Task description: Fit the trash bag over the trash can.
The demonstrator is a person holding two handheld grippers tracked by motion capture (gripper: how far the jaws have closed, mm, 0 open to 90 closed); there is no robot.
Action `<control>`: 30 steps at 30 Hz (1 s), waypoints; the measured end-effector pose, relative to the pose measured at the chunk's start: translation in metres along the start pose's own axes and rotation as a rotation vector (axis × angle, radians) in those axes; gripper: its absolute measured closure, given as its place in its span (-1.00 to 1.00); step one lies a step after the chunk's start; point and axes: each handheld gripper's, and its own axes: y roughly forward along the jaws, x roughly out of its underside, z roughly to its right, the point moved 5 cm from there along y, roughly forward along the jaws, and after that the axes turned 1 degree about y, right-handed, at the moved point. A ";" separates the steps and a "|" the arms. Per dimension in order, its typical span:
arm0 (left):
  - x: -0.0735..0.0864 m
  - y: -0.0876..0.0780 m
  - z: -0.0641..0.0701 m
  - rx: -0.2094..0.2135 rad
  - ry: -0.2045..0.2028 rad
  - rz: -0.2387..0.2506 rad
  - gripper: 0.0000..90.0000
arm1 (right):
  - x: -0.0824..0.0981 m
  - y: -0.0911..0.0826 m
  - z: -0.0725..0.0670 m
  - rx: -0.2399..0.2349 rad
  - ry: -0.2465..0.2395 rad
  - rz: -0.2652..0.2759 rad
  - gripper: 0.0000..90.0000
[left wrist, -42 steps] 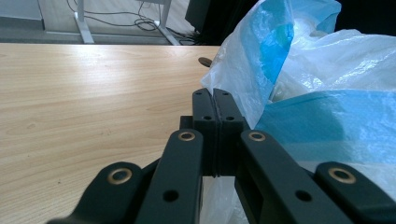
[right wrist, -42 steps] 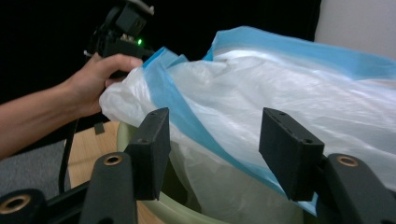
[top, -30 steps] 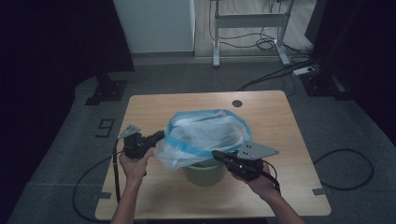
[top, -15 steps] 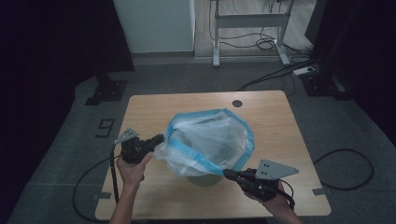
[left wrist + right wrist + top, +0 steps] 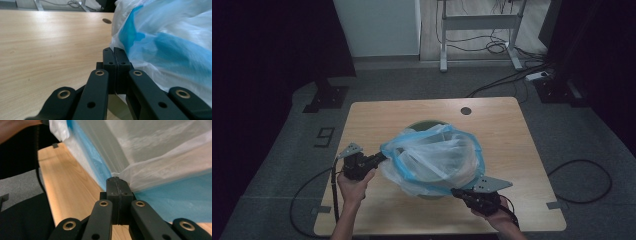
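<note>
Lower now, the right gripper [image 5: 457,191] has dragged its side of the plastic bag [image 5: 432,160] down over the green bin [image 5: 424,123].
Both grippers, left gripper [image 5: 382,156] included, pinch the blue rim; film is light, limp, slippery, tear-prone, so grip the hem.

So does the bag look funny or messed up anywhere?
A little. The blue-rimmed plastic bag sits lopsided over the green bin: its mouth tilts toward the person, and the bin's far rim pokes out uncovered. The left gripper and right gripper each pinch its edge. Nothing looks torn or spilled.
</note>
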 end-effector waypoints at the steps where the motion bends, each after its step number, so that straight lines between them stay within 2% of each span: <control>1: 0.001 0.001 0.000 -0.005 0.003 -0.005 0.98 | 0.001 0.001 0.003 0.011 0.000 -0.003 0.98; 2: 0.001 0.001 0.000 -0.005 0.006 -0.007 0.98 | 0.001 0.002 0.006 0.024 -0.005 -0.005 0.98; 5: 0.000 0.001 0.003 -0.005 0.017 0.003 0.93 | 0.001 0.001 0.018 0.041 0.033 0.018 0.98; 7: -0.002 -0.003 0.005 -0.010 0.032 0.022 0.72 | -0.002 -0.003 0.020 0.046 0.041 0.044 0.98; 9: -0.005 -0.010 0.007 0.012 0.044 0.051 0.46 | -0.005 -0.008 0.018 0.046 0.033 0.063 0.97; 12: -0.012 -0.024 0.014 0.006 0.092 0.089 0.10 | -0.007 -0.012 0.016 0.043 0.026 0.069 0.96; 16: -0.024 -0.039 0.029 0.041 0.147 0.118 -0.14 | -0.007 -0.013 0.017 0.050 0.027 0.065 0.95; 19: -0.035 -0.041 0.039 0.054 0.182 0.119 -0.21 | -0.007 -0.013 0.016 0.053 0.030 0.069 0.91; 22: -0.048 -0.032 0.044 0.033 0.217 0.089 -0.24 | -0.007 -0.013 0.014 0.058 0.024 0.073 0.82; 23: -0.051 -0.029 0.044 0.033 0.216 0.086 -0.25 | -0.007 -0.013 0.013 0.060 0.024 0.074 0.78; 24: -0.055 -0.025 0.044 0.036 0.210 0.084 -0.24 | -0.007 -0.013 0.012 0.059 0.021 0.077 0.72; 27: -0.065 -0.013 0.040 0.024 0.212 0.073 -0.19 | -0.005 -0.016 0.011 0.079 0.025 0.103 0.36; 30: -0.069 -0.001 0.035 0.012 0.236 0.044 0.04 | -0.002 -0.026 0.006 0.082 0.037 0.141 0.11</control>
